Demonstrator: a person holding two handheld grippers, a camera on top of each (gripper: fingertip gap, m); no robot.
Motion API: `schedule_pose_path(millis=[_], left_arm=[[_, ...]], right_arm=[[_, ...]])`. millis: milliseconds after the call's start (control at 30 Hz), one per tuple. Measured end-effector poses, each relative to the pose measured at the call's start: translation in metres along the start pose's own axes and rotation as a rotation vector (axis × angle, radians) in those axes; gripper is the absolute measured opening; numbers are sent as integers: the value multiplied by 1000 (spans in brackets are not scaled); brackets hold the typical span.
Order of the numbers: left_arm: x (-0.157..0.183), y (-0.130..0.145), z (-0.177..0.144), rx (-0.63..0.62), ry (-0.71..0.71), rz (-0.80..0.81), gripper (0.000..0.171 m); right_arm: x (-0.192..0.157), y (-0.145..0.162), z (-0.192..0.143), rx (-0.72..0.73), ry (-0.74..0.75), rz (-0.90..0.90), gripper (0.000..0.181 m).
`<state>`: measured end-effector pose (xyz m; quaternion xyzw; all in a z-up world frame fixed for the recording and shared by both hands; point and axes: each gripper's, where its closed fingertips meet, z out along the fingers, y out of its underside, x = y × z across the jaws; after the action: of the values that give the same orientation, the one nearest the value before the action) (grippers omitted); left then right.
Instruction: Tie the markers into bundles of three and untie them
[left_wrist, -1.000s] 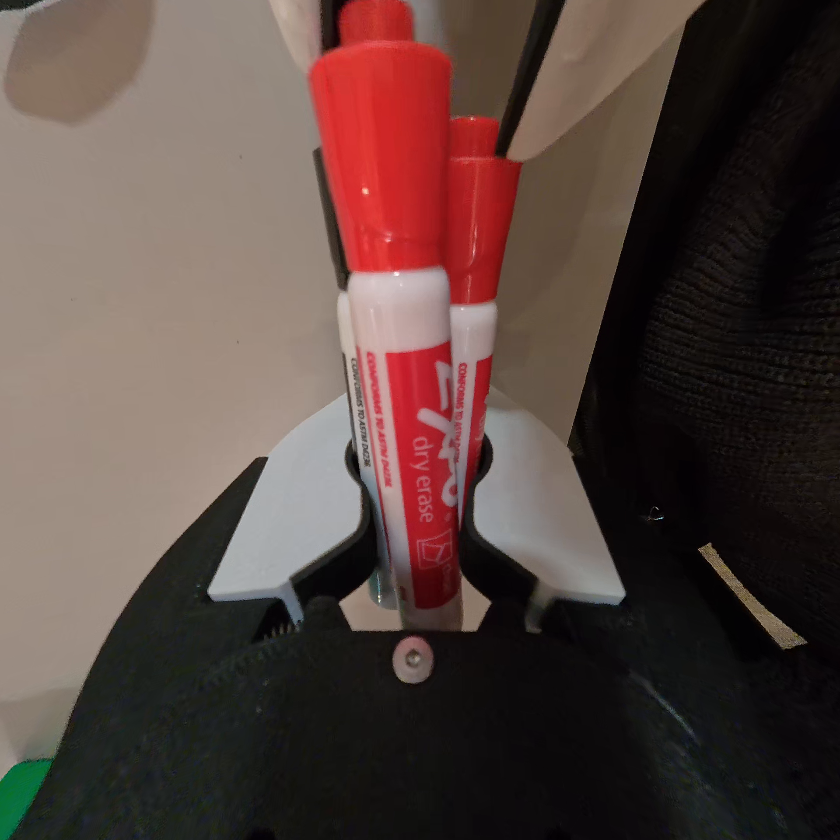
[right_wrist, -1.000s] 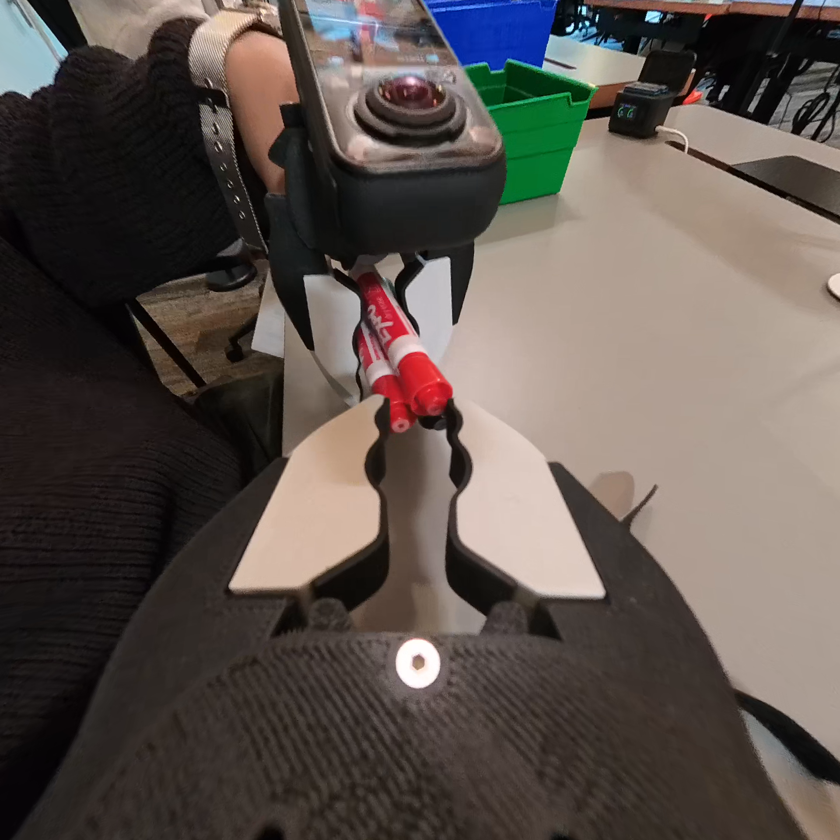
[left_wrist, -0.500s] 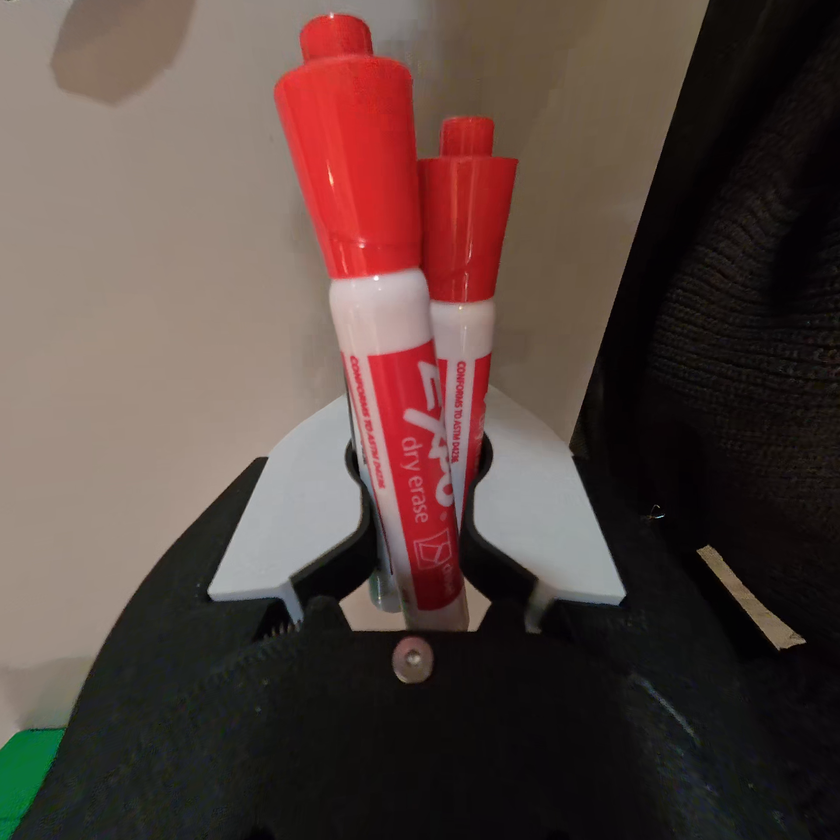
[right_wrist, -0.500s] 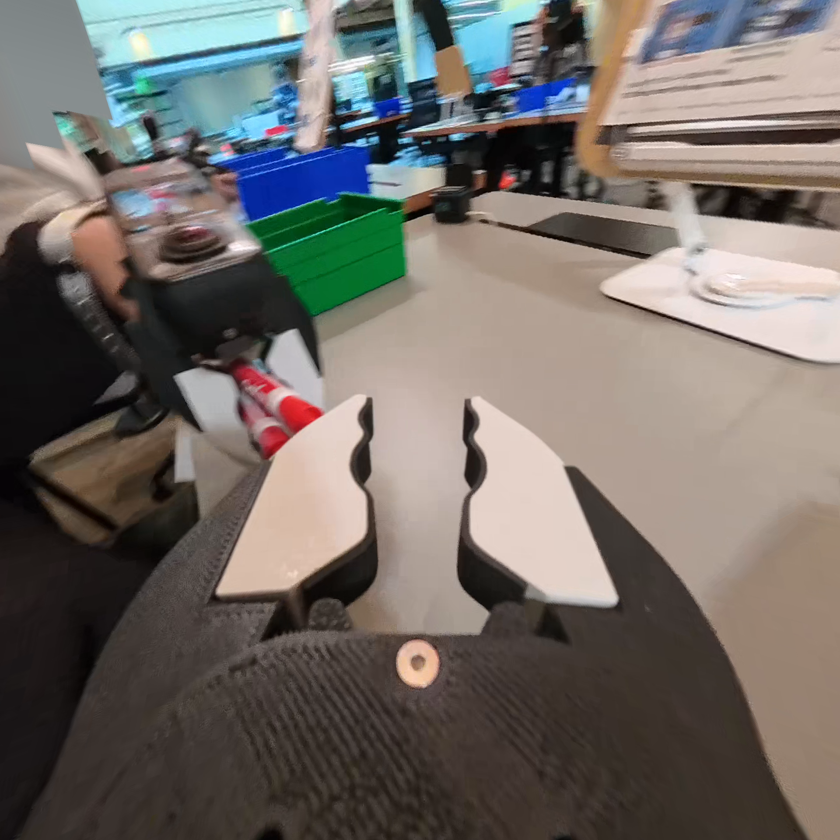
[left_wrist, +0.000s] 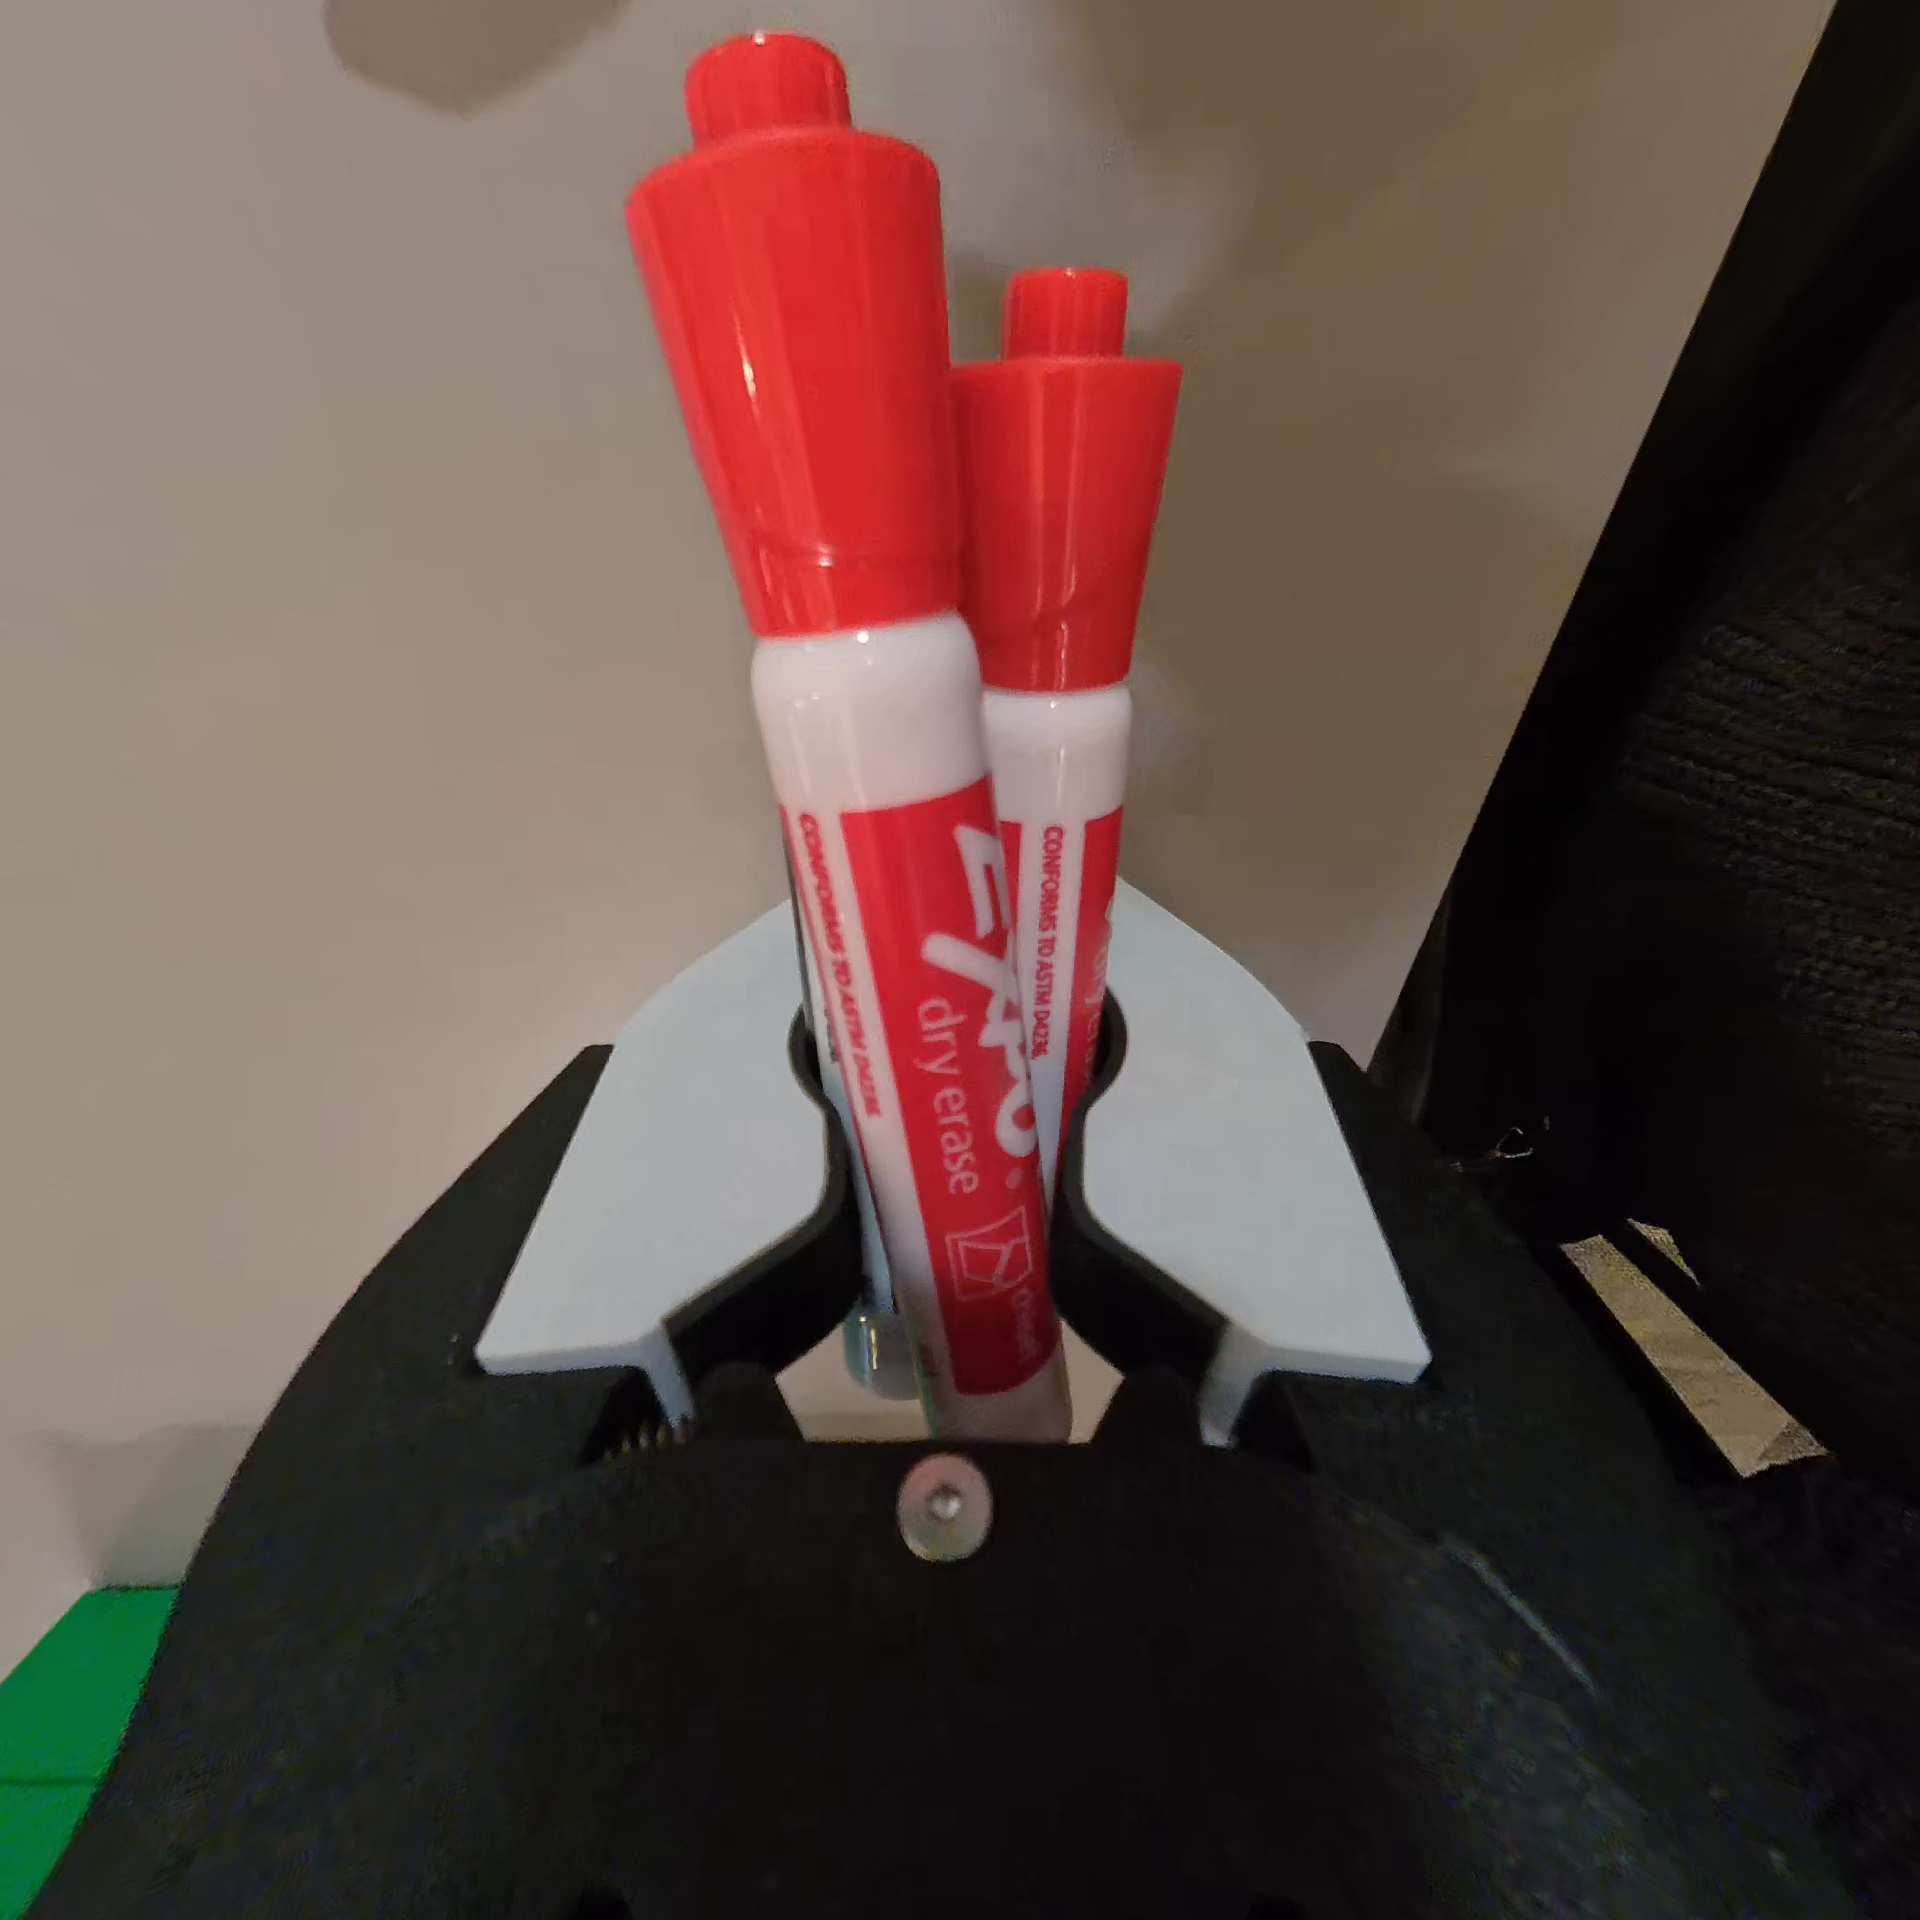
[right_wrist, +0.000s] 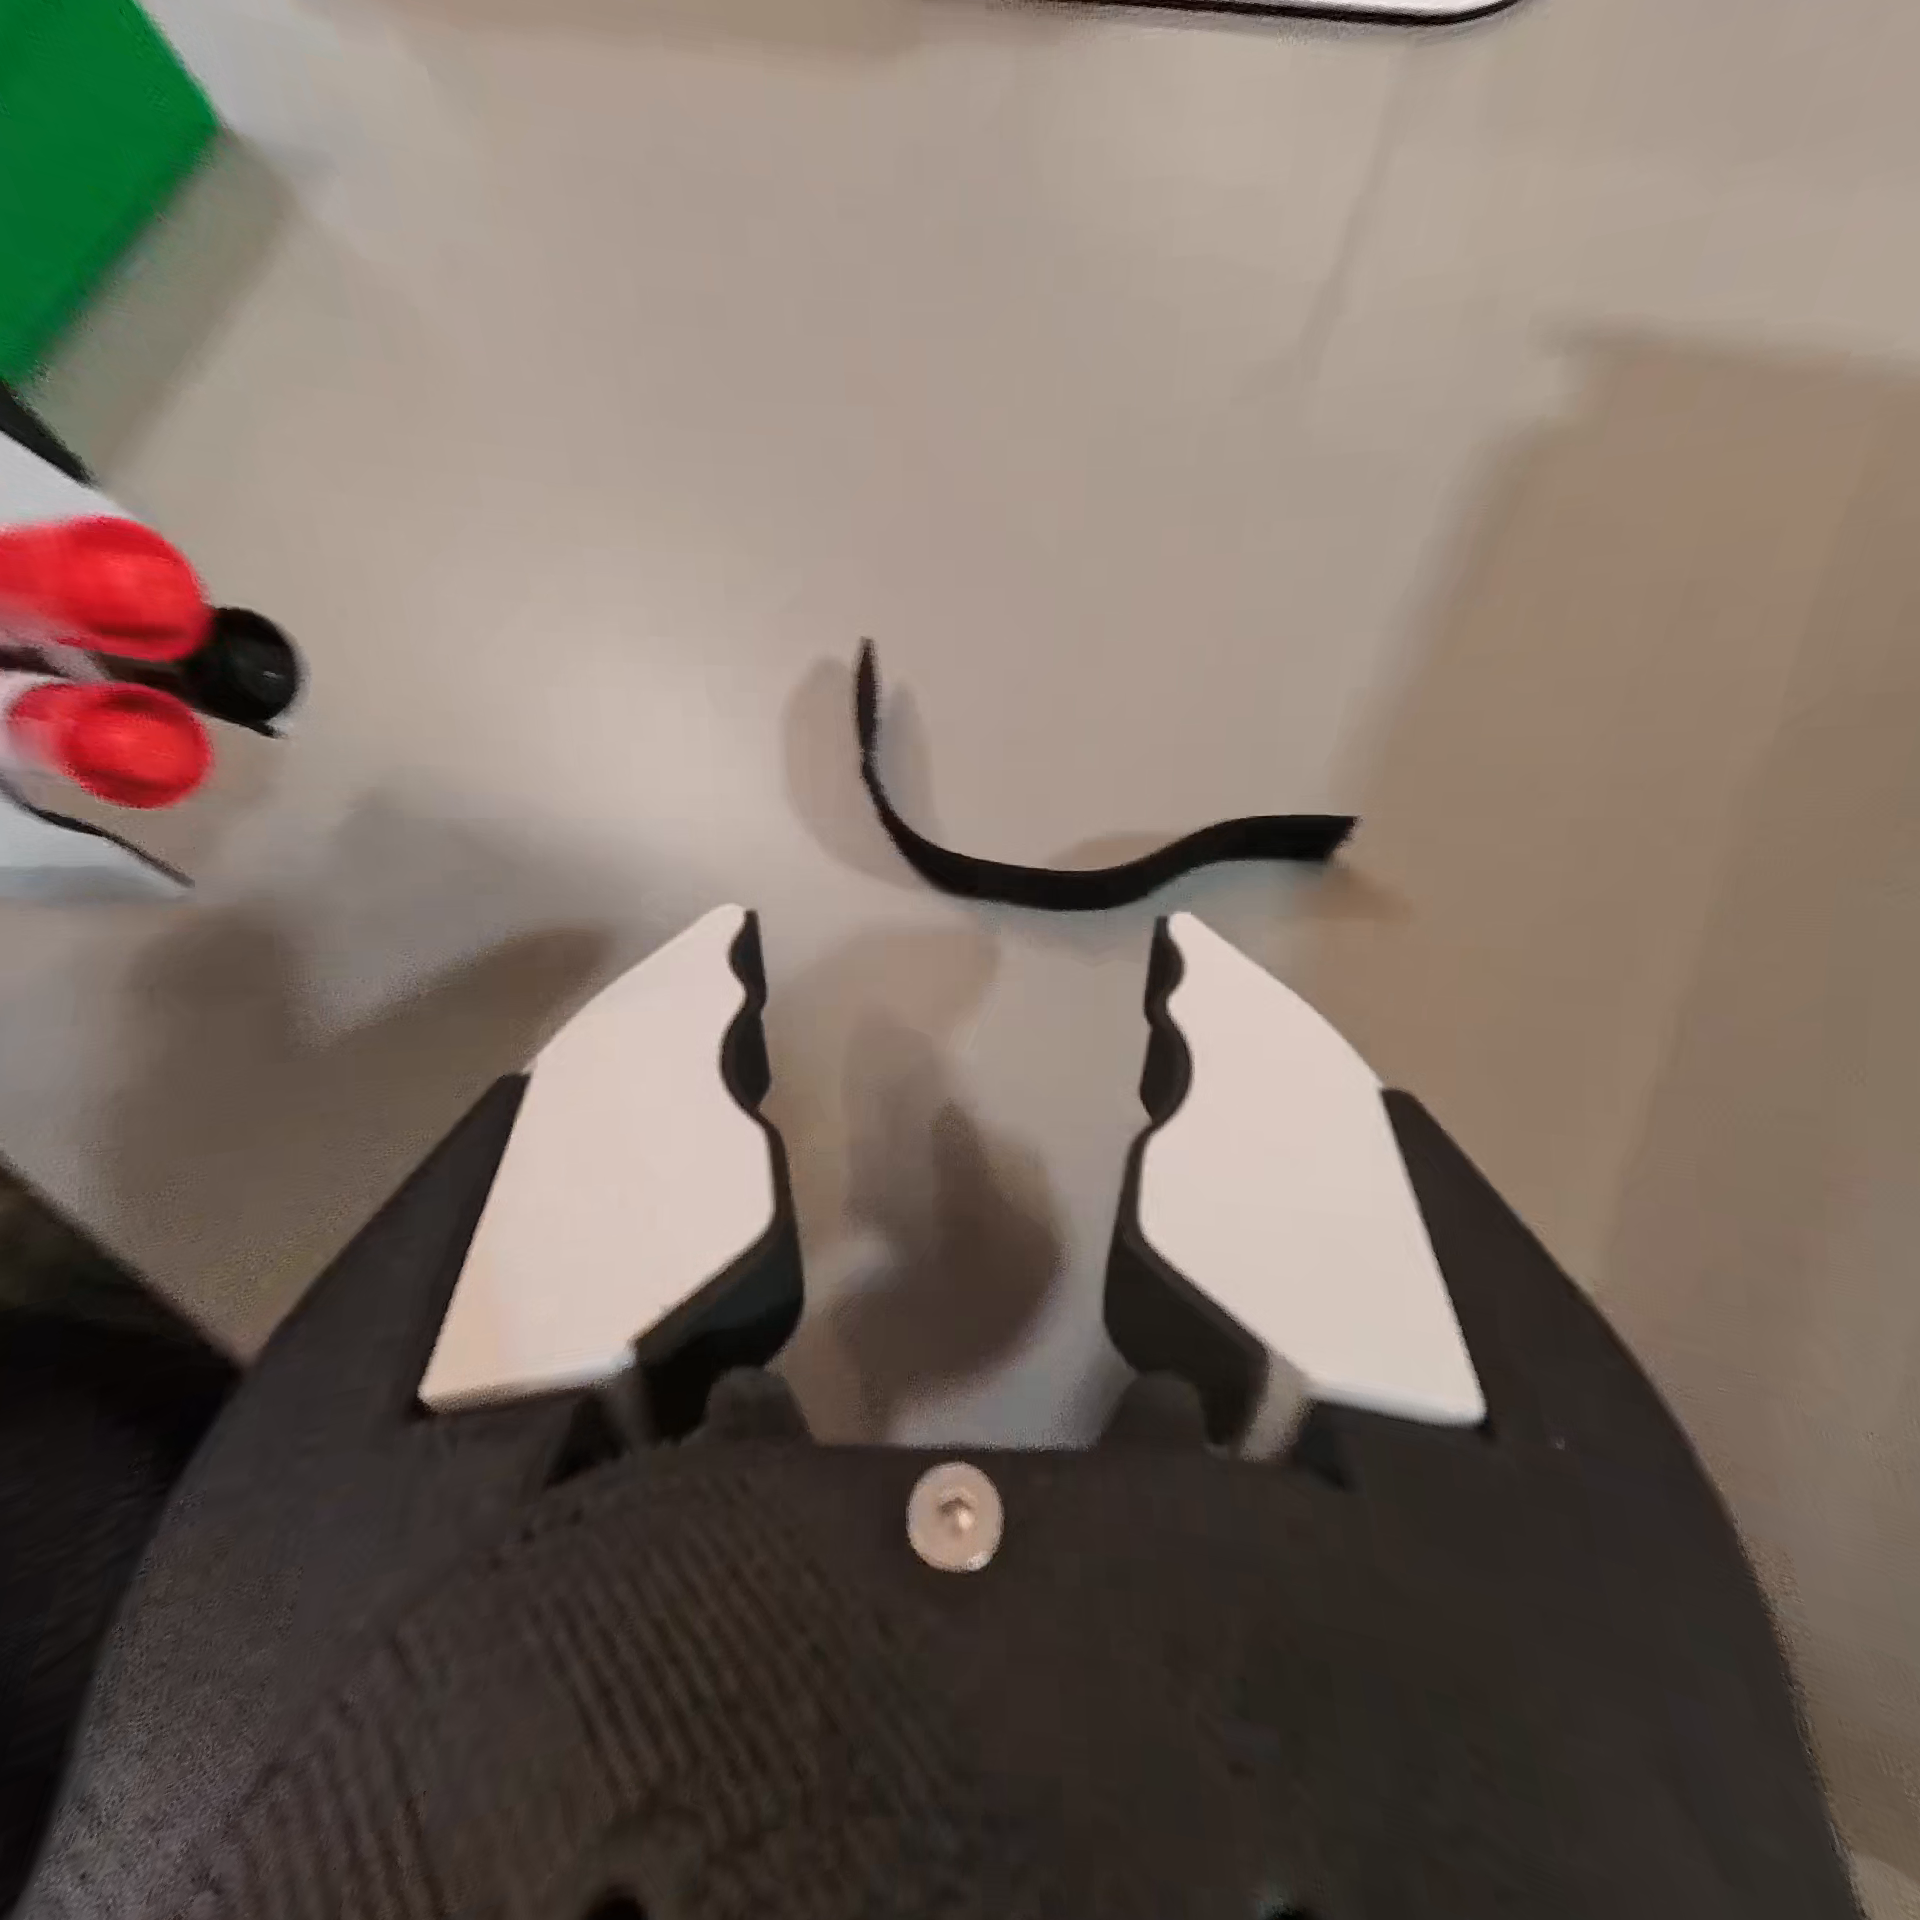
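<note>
The right gripper (right_wrist: 956, 935), jaws now parted and empty, has swung from the red-capped white markers (left_wrist: 894, 831), clamped in the left gripper (left_wrist: 951, 1039), to above a black strap (right_wrist: 1039, 883).

Left tongs (left_wrist: 951, 1039) clamped; right tongs (right_wrist: 956, 935) agape.

Left gripper (left_wrist: 951, 997): jaws closed on a bundle of markers (left_wrist: 935, 935), caps pointing to 12 o'clock. Front marker's red cap (left_wrist: 795, 395) stands highest; second red cap (left_wrist: 1065, 509) just beside it at 3 o'clock, lower. Beige table (left_wrist: 312, 727) behind. Black knit sleeve (left_wrist: 1714, 831) at 3 o'clock. Green bin corner (left_wrist: 73, 1683) at 8 o'clock.
</note>
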<state>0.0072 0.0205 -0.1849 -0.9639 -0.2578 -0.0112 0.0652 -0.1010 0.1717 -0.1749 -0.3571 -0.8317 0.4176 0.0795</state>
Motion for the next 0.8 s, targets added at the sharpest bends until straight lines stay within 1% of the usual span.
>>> schedule_pose_path(millis=[67,133,233,367,567,600,633,667,800], left_arm=[[-1,-2,-1,2,1,6,44],[-1,-5,-1,9,7,13,44],[0,-7,-2,13,10,19,44],[2,-5,-2,10,8,16,44],[4,0,-2,3,5,-6,45],[5,1,-2,3,5,-9,45],[5,3,-3,3,4,-12,45],[6,4,-3,5,3,-17,45],[8,11,-5,11,11,-47,45]], right_arm=[[14,4,3,-17,59,-14,75],[20,11,12,-58,45,15,79],[21,11,26,-85,11,38,87],[19,3,40,-98,22,-38,88],[2,-11,60,-110,-59,-203,78],[-2,-12,64,-114,-89,-229,73],[-7,-11,66,-124,-121,-251,74],[-9,-11,67,-130,-138,-263,74],[-29,-2,56,-192,-281,-350,57]])
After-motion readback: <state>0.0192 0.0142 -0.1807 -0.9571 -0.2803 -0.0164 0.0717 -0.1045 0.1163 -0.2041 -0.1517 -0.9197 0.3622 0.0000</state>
